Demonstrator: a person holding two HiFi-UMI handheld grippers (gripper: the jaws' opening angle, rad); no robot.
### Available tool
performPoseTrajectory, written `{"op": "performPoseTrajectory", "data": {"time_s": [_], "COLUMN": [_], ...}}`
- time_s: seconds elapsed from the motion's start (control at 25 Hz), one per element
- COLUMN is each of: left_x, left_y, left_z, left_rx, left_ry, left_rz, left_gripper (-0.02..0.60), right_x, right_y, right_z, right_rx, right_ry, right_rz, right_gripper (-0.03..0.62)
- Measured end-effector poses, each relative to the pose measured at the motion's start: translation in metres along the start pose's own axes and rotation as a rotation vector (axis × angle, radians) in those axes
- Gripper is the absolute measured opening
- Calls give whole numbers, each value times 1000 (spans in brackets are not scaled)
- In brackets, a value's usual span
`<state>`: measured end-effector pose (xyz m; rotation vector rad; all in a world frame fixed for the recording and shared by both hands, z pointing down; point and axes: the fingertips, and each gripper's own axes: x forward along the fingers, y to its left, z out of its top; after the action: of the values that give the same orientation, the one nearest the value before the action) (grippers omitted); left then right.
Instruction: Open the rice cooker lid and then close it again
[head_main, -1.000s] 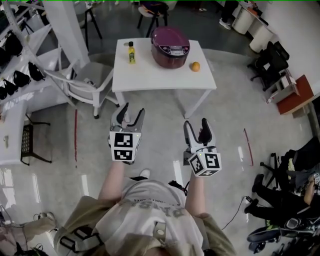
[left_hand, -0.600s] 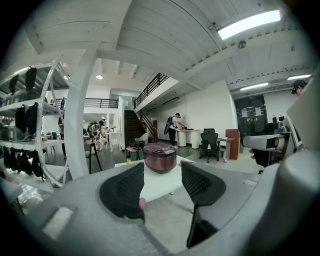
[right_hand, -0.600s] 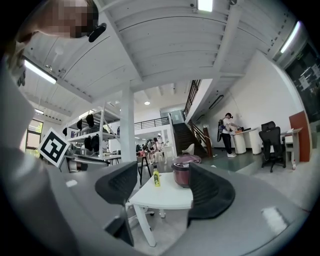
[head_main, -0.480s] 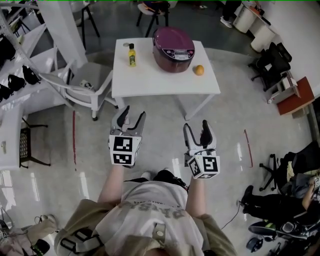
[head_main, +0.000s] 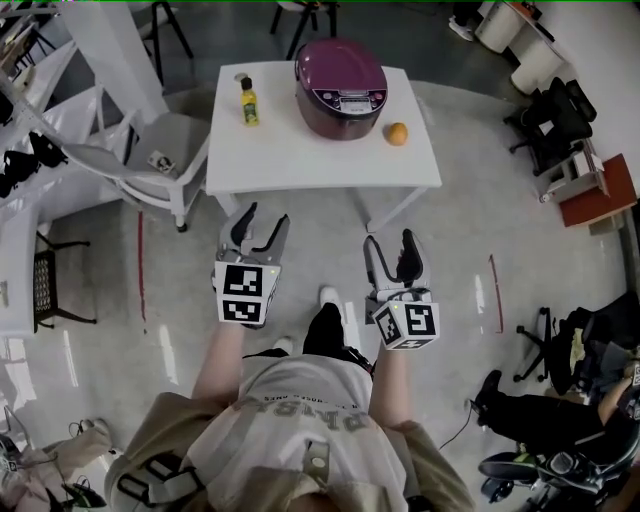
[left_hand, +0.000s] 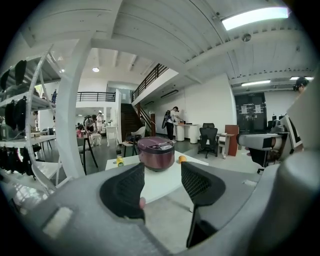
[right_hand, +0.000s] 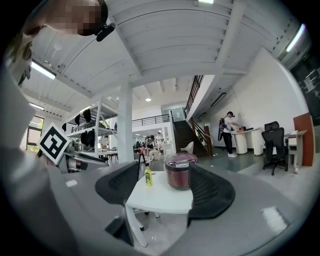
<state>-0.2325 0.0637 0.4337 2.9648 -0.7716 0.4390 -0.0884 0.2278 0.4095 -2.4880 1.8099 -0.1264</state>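
Observation:
A purple rice cooker (head_main: 341, 87) with its lid down stands on a white table (head_main: 320, 160), toward the back middle. It also shows in the left gripper view as rice cooker (left_hand: 156, 153) and in the right gripper view as rice cooker (right_hand: 180, 170). My left gripper (head_main: 257, 227) and right gripper (head_main: 390, 252) hang over the floor, short of the table's near edge. Both are open and empty, pointing toward the table.
A yellow bottle (head_main: 247, 103) stands left of the cooker, an orange (head_main: 397, 133) to its right. A white chair (head_main: 150, 150) and shelving sit left of the table. Office chairs (head_main: 550, 115) and a red cabinet (head_main: 590, 190) stand at right. A person (left_hand: 172, 122) is far back.
Both grippers and the person have moved toward the table, which now appears nearer and larger. The jaws have kept the same spread.

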Motion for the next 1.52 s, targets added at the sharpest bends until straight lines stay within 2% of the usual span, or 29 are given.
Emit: {"op": "performPoseTrajectory", "data": {"time_s": [0.44, 0.68, 0.88, 1.24, 1.52], "left_x": [104, 151, 185, 216, 227], "left_y": [-27, -35, -47, -52, -37], "left_z": [36, 54, 62, 52, 44], "left_rx": [-13, -25, -16, -6, -6], "left_ry": [10, 10, 23, 80, 106], "left_rz": [76, 138, 160, 175, 185], "left_gripper": [242, 242, 242, 242, 243], "right_x": [76, 120, 146, 172, 194], "right_y": [-94, -127, -143, -170, -170], "right_z": [13, 26, 27, 12, 0], "right_rx": [-10, -32, -58, -39, -23], "right_ry": [34, 31, 41, 75, 97], "right_rz": [104, 232, 329, 351, 360], "right_gripper": [293, 295, 294, 295, 294]}}
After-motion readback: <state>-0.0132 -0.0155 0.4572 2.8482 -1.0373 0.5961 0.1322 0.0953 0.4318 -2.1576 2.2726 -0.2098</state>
